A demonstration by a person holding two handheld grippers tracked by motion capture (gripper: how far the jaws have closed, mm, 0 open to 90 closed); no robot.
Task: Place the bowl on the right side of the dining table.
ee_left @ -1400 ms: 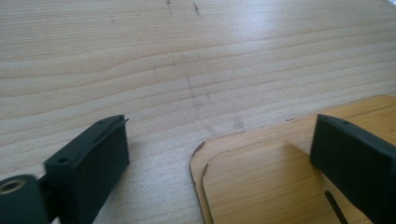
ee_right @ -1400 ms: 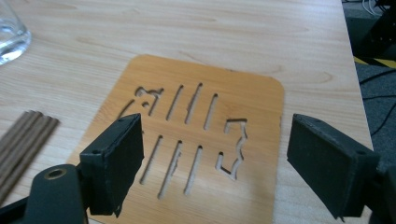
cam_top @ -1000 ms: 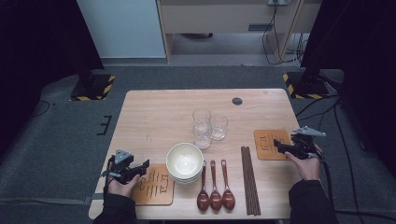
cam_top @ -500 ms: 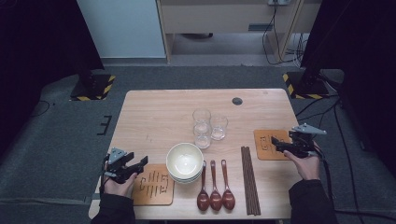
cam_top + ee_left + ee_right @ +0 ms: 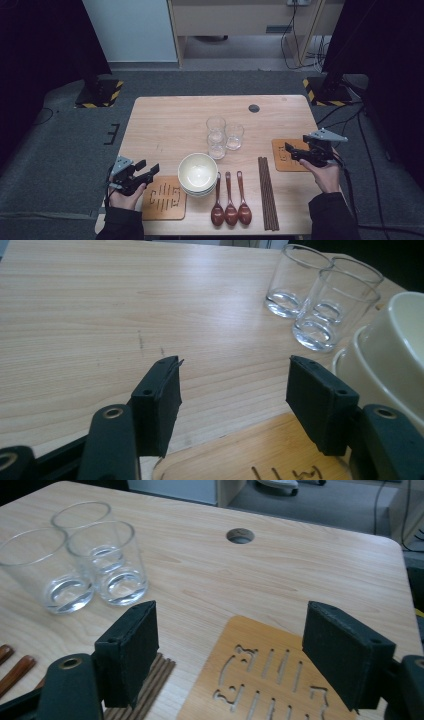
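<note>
High view: two hand-held grippers hover over wooden coasters at opposite ends of a set tabletop (image 5: 165, 120).

On the person's left, the left gripper (image 5: 150, 171) hangs just above the near-left coaster (image 5: 164, 198), its jaws apart with nothing between them, having just been closing; the stacked bowls (image 5: 198, 173) sit just beside it on its right, three glasses (image 5: 221, 136) farther ahead. Across the tabletop, the right gripper (image 5: 291, 151) stands wide open and empty over the right coaster (image 5: 285, 159), with the chopsticks (image 5: 267, 192) near its left and three spoons (image 5: 230, 200) beyond them.
</note>
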